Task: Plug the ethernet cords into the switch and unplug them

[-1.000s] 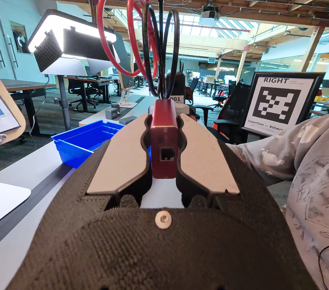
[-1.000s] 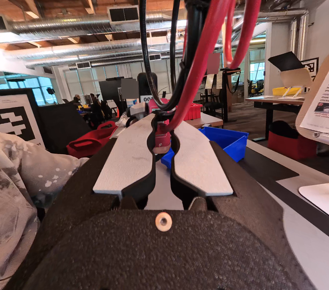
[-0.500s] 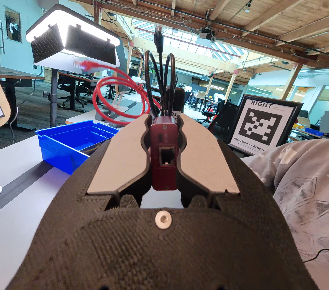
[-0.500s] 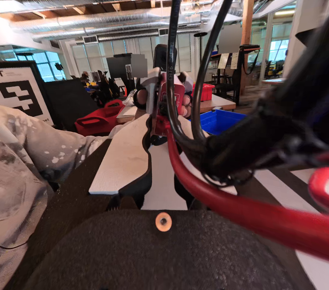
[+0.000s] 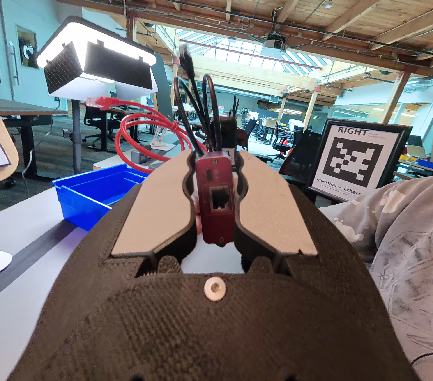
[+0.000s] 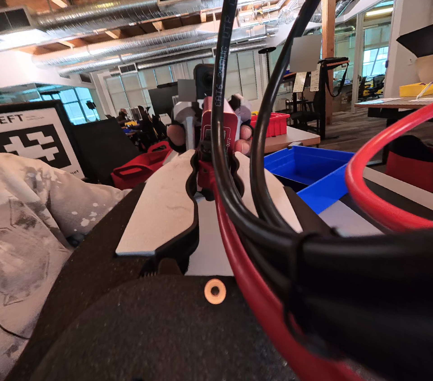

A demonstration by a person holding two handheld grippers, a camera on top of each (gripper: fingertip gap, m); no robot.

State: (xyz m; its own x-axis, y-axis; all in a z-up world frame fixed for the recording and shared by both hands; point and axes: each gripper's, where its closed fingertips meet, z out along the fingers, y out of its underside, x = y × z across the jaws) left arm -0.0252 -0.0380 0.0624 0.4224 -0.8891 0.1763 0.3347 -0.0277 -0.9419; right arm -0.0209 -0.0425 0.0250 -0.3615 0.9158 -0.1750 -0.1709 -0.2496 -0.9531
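Observation:
My left gripper [image 5: 216, 154] is shut on a small red switch [image 5: 216, 196], held up off the table with one empty port facing the camera. A bundled black ethernet cord [image 5: 187, 98] rises from the switch's far end, its free plug [image 5: 185, 53] up in the air. A coiled red ethernet cord [image 5: 131, 126] hangs to the left. In the right wrist view, my right gripper [image 6: 214, 159] is shut on the red cord's plug [image 6: 205, 173], which is right at the switch [image 6: 230, 126], below a black plug. The black cord [image 6: 220, 65] and red cord [image 6: 365, 194] cross close to the lens.
A blue bin [image 5: 93, 187] stands on the white table [image 5: 23, 217] to the left; it also shows in the right wrist view [image 6: 311, 166]. A framed marker sign [image 5: 356, 156] and a person's grey sleeve [image 5: 386, 229] are at the right. A red basket [image 6: 140, 166] and a studio lamp [image 5: 93, 65] stand nearby.
My right gripper has carried the red plug up to the switch. The red coil has swung from overhead down to the left. The left gripper has kept hold of the switch.

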